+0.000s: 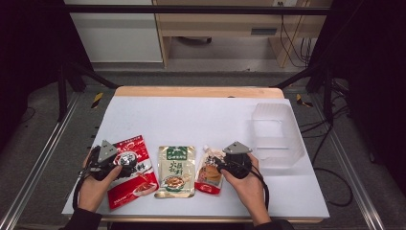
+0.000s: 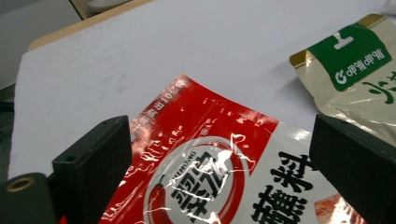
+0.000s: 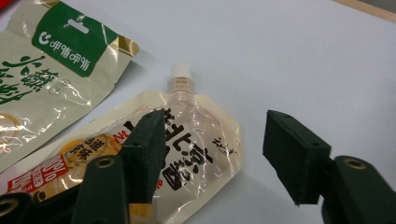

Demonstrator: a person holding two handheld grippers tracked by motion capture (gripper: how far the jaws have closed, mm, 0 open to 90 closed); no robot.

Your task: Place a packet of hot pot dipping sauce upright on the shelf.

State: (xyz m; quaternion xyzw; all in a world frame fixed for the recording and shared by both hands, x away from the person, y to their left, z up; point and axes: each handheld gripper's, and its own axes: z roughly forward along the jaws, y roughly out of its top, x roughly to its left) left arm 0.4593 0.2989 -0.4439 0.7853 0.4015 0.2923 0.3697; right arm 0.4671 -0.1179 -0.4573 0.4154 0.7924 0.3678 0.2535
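Left gripper (image 1: pixel 125 160): your jaws stand wide apart with nothing between the pads; they hover low over the red packet (image 1: pixel 130 168), one jaw at each side of its printed face in the left gripper view.
Right gripper (image 1: pixel 216 163): your jaws are partly spread and grip nothing; one jaw sits over the spout pouch (image 1: pixel 209 171), the other over bare table just beside its edge.
Red packet (image 2: pixel 219 168): it lies flat on the white table (image 1: pixel 191 115) at the left end of the row, just beside the green-topped packet (image 1: pixel 175 170).
Spout pouch (image 3: pixel 187 149): it lies flat at the right end of the row, its white cap (image 3: pixel 181 71) pointing away from you.
Clear bin (image 1: pixel 277 136): it stands well apart to the right, likely where the packets are meant to go.
Step in hand: judging from the poses, you are lining up a pick on each outer packet.
How to do it well: flat film gives little to bite, so tilt a jaw down and slide it under an edge. On the pouch, aim for the stiffer side seam or the neck below the cap.
Risk: closing from straight above may only skid over the glossy film or nudge the middle packet.
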